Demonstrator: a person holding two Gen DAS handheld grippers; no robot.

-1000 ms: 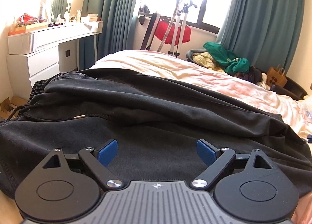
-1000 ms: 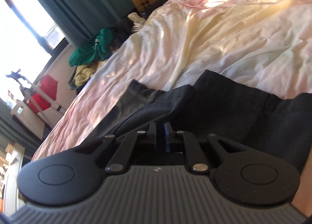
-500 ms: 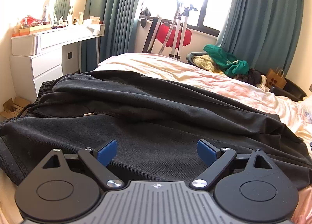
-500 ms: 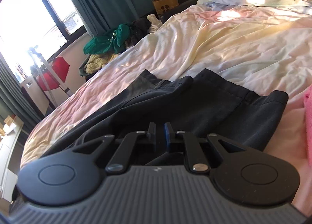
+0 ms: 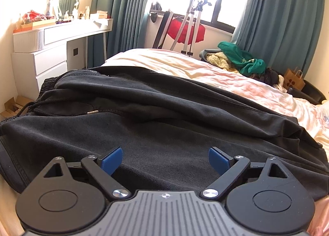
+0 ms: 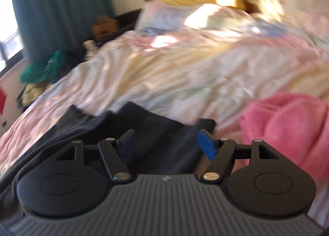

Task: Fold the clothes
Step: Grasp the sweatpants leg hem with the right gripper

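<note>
**Black trousers laid on the bed, both grippers empty**

The black trousers [image 5: 156,124] lie spread across the pale bedsheet [image 5: 236,83], filling the middle and lower part of the left wrist view. Their elastic waistband [image 5: 48,84] with its drawstring sits at the left edge of that frame, and the legs run away toward the right. In the right wrist view the leg hems [image 6: 164,120] end at lower centre, with a pink towel-like cloth [image 6: 287,124] just beside them at right.

The cloth looks soft, fairly thick and limp: it should drape and crease wherever it is lifted, and it will likely sag between two hold points rather than keep a line. It seems neither slippery nor fragile. The sensible places to pinch, I judge, are the waistband's thick edge and the stitched hems, where the pads get a firm doubled layer.

The left gripper [image 5: 164,162] has its jaws spread wide over the trouser fabric, nothing between the blue pads. The right gripper [image 6: 166,146] has just been opening; its jaws now stand well apart above the hem end, with cloth beneath them but nothing clamped. That frame is blurred, so whether its fingertips brush the cloth cannot be told.
</note>
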